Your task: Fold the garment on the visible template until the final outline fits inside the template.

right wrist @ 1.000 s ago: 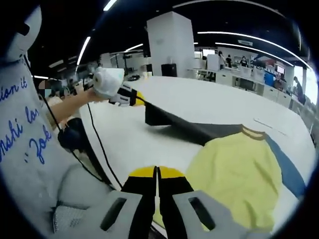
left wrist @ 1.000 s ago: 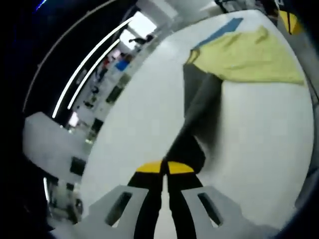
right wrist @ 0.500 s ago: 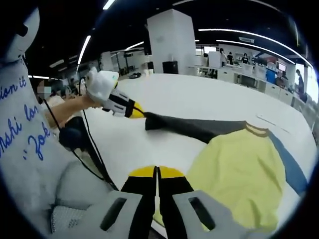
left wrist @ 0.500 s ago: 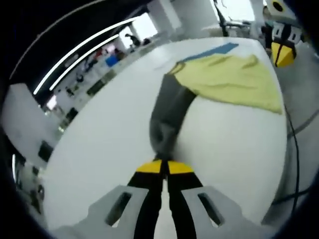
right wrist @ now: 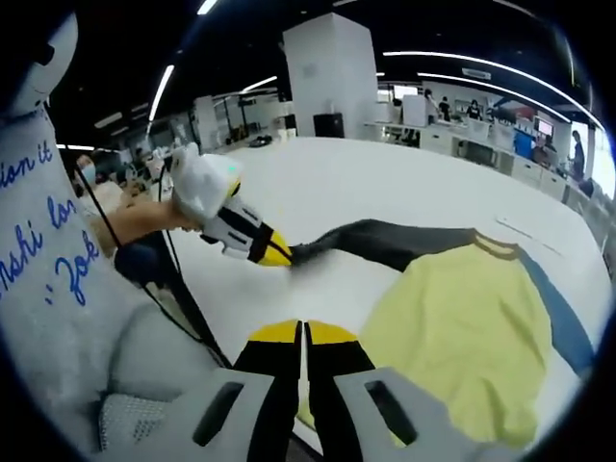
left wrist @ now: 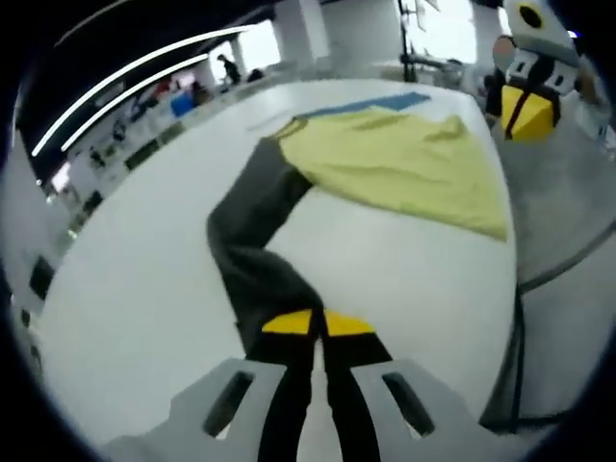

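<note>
Left tongs are pinching the dark sleeve end, holding it low over the tabletop, probably to fold it in over the yellow body. Right tongs are clenched at the garment's near hem, seemingly anchoring it. Beyond, the shirt is lying over a blue template strip peeking out along its far edge.

white table, white pillar, ceiling light strips, black cable off the table edge
</note>
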`<state>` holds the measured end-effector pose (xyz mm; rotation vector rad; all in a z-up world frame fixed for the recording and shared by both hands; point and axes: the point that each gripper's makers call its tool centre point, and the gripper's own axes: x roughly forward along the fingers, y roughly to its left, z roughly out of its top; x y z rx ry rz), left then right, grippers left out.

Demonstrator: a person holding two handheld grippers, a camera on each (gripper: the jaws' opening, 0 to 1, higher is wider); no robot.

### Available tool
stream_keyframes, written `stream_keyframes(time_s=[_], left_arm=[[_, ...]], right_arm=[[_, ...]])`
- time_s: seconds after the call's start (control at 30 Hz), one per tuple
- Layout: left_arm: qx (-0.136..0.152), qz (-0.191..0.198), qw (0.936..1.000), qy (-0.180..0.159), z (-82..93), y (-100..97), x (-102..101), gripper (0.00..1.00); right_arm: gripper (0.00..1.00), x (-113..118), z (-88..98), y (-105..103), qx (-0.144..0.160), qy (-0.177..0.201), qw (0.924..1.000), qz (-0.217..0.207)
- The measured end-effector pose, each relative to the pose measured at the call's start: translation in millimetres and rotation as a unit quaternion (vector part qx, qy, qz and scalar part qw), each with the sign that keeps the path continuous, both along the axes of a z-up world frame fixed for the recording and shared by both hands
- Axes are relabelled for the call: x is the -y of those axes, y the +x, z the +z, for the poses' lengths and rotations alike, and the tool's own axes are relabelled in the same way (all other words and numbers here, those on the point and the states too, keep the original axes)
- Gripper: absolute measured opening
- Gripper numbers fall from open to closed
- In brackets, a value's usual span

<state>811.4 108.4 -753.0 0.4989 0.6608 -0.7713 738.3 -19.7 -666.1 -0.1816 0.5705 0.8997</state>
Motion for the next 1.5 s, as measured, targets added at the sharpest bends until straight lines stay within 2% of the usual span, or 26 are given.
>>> stream_keyframes(time_s=[0.1, 0.17, 0.23, 0.3, 0.37, 0.43, 0.53, 0.57, 0.6, 0.67, 0.77, 0.83, 0.87, 0.9, 0.97, 1.07, 1.1, 1.17, 1.2, 1.23, 1.27, 1.33, 1.43, 1.5], left_arm=[[-0.018, 0.003, 0.9996, -0.021, -2.3, -6.2, 5, 0.0], [-0.033, 0.028, 0.998, -0.045, -3.0, -8.6, 4, 0.0], [-0.036, 0.043, 0.9952, -0.08, 4.2, -7.6, 3, 0.02], [-0.032, 0.057, 0.9923, -0.105, 15.2, -4.6, -1, 0.09], [-0.016, 0.06, 0.9931, -0.099, 24.8, -0.5, -11, 0.11], [0.007, 0.086, 0.9924, -0.088, 29.8, 10.7, -26, 0.12], [0.0, 0.1, 0.9917, -0.081, 24.6, 16.8, -36, 0.16], [0.004, 0.101, 0.9924, -0.069, 22.5, 17.9, -39, 0.16], [0.011, 0.101, 0.9939, -0.044, 19.1, 19.6, -47, 0.17], [0.009, 0.111, 0.9937, -0.011, 11.2, 19.2, -58, 0.18], [0.003, 0.112, 0.9937, -0.004, 3.2, 16.6, -65, 0.18], [0.004, 0.109, 0.994, 0.015, -1.5, 14.2, -72, 0.18], [0.006, 0.106, 0.9938, 0.032, -3.3, 13.7, -77, 0.18], [0.014, 0.097, 0.9924, 0.075, -6.9, 13.4, -85, 0.18], [0.014, 0.081, 0.9922, 0.094, -10.2, 12.0, -85, 0.18], [-0.005, 0.1, 0.9948, 0.02, -6.7, 13.6, -73, 0.17], [-0.007, 0.106, 0.9942, 0.017, -5.6, 15.5, -75, 0.16], [0.002, 0.104, 0.9939, 0.038, -5.1, 18.4, -81, 0.16], [0.004, 0.105, 0.9938, 0.037, -3.9, 20.7, -82, 0.16], [-0.001, 0.106, 0.9941, 0.022, -2.4, 21.5, -79, 0.16], [-0.017, 0.111, 0.9936, -0.013, -1.5, 20.4, -71, 0.16], [-0.031, 0.109, 0.9927, -0.043, -0.2, 19.8, -64, 0.14], [-0.035, 0.111, 0.993, -0.021, -6.6, 21.3, -70, 0.13], [-0.04, 0.116, 0.9924, -0.009, -12.4, 21.9, -74, 0.18]], right_arm=[[0.02, 0, -1.5, 1, -0.001, 0.0, 1.0, -0.002], [0.02, 0, -2.3, 1, -0.002, -0.001, 1.0, -0.002], [0.02, 0, -2.5, 1, -0.002, -0.001, 1.0, -0.002], [0.02, 1, -3.4, 1, -0.002, -0.003, 1.0, -0.002], [0.02, 2, -4.9, 1, -0.004, -0.005, 1.0, -0.003], [0.02, 1, -5.2, 2, -0.004, -0.004, 1.0, -0.003], [0.02, 0, -4.2, 3, -0.002, -0.001, 1.0, -0.002], [0.02, 0, -3.5, 3, -0.002, 0.0, 1.0, -0.002], [0.02, 0, -3.1, 4, -0.001, 0.001, 1.0, -0.003], [0.02, 1, -2.2, 4, -0.001, 0.0, 1.0, -0.006], [0.02, 4, -2.4, 4, -0.001, -0.003, 0.9999, -0.009], [0.02, 5, -2.6, 4, -0.002, -0.004, 0.9999, -0.011], [0.02, 5, -2.7, 3, -0.003, -0.004, 0.9999, -0.012], [0.02, 6, -2.8, 4, -0.003, -0.004, 0.9999, -0.012], [0.02, 5, -3.7, 4, -0.005, -0.004, 0.9999, -0.012], [0.02, 2, -2.3, 5, -0.004, 0.001, 0.9999, -0.011], [0.02, 1, -1.1, 5, -0.003, 0.004, 0.9999, -0.012], [0.01, 0, -0.5, 5, -0.001, 0.004, 0.9999, -0.011], [0.01, 1, -0.7, 5, -0.001, 0.003, 0.9999, -0.011], [0.02, 2, -1.4, 5, -0.002, 0.001, 0.9999, -0.012], [0.02, 3, -2.1, 4, -0.003, -0.002, 0.9999, -0.012], [0.02, 4, -3.7, 4, -0.003, -0.007, 0.9999, -0.012], [0.02, 5, -5.3, 3, -0.003, -0.012, 0.9999, -0.011], [0.02, 5, -5.2, 3, -0.002, -0.011, 0.9999, -0.011]])
